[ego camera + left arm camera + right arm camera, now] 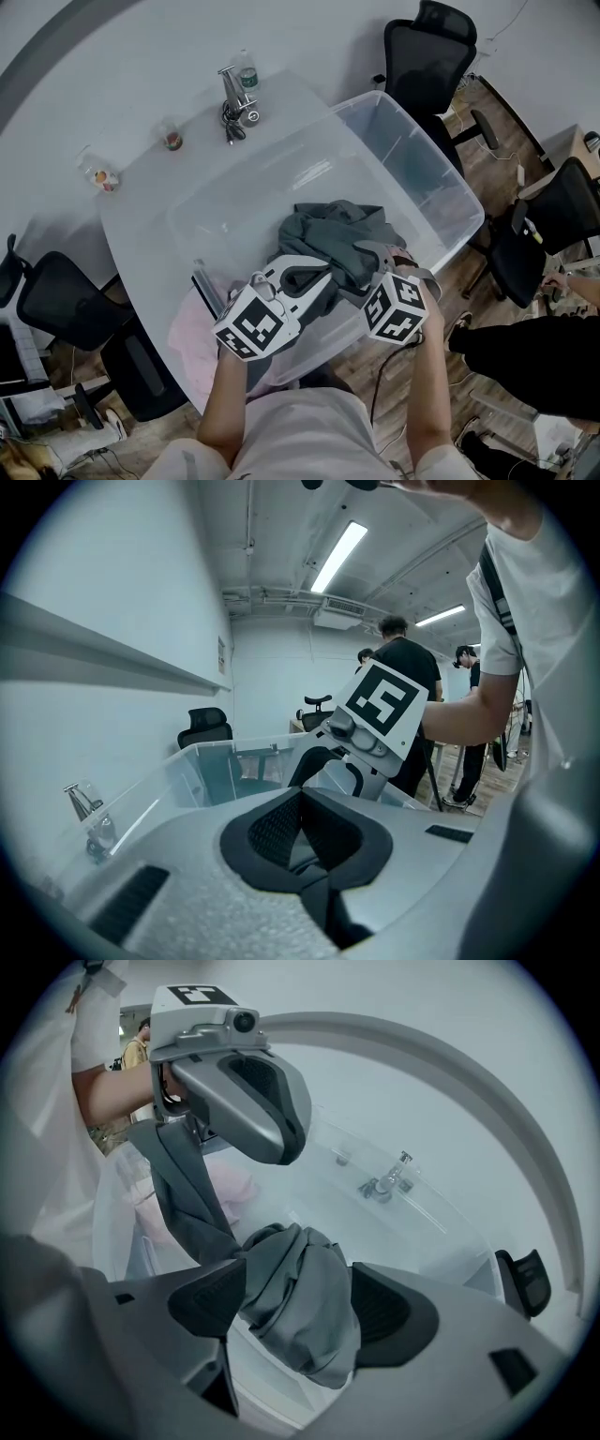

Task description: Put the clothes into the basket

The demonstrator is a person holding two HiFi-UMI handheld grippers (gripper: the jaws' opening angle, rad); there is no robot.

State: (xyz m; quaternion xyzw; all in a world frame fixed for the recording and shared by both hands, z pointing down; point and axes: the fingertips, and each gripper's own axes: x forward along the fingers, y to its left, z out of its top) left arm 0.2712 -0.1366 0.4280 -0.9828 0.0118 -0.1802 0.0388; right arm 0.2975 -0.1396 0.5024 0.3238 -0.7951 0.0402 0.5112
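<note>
Across white table [141, 202], basket [422, 131] waiting: grey garment [305, 1279] clamped in right gripper [295, 1309] jaws above it, left gripper [305, 841] jaws closed, pink garment [192, 328] outside.

It was an office: black mesh-backed swivel chairs [429, 58] stood on wood-plank flooring [495, 141] around a white rounded table [141, 211], under long fluorescent ceiling strip lights [342, 553].

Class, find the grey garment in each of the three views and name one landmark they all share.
Head view: grey garment, centre, at the clear bin's near side.
Left gripper view: only a grey sliver, low centre, pinched by the shut jaws.
Right gripper view: bunched between the jaws, centre, a strip rising up-left.
Shared landmark: the faucet.
</note>
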